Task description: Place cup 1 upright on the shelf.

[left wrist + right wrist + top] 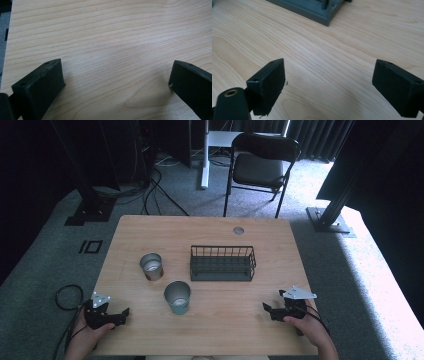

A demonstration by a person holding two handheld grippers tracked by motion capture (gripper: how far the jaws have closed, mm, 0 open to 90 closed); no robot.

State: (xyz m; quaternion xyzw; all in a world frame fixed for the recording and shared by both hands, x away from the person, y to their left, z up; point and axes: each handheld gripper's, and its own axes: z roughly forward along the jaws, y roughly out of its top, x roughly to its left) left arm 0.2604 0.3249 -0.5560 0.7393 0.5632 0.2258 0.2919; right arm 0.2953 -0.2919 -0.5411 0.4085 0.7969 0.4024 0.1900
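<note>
Two metal cups are seen on the wooden surface in the high view, w/ a dark wire basket beside them. Both grippers are held low over the near edge, one per hand, each w/ jaws spread wide and nothing between them.

The left gripper is held in the person's left hand, jaws pointed toward the middle of the surface. In the left gripper view only bare wood grain is seen between the two black jaws; nothing is gripped. The nearer cup stands upright ahead of this gripper and a little to its far side, near but apart. The second cup stands upright further ahead, beyond the first, well apart from the jaws. The 2 cups are close together but not touching.

The right gripper is held in the right hand, w/ its grey three-cornered plate on top and jaws pointed inward toward the left gripper. In the right gripper view the jaws are likewise spread w/ bare wood between; a corner of the basket is seen ahead, past the jaw tips, well apart. From the high view the basket lies ahead of the right gripper, between it and the far edge; it looks empty.

A black chair is seen on the carpet beyond the surface.
</note>
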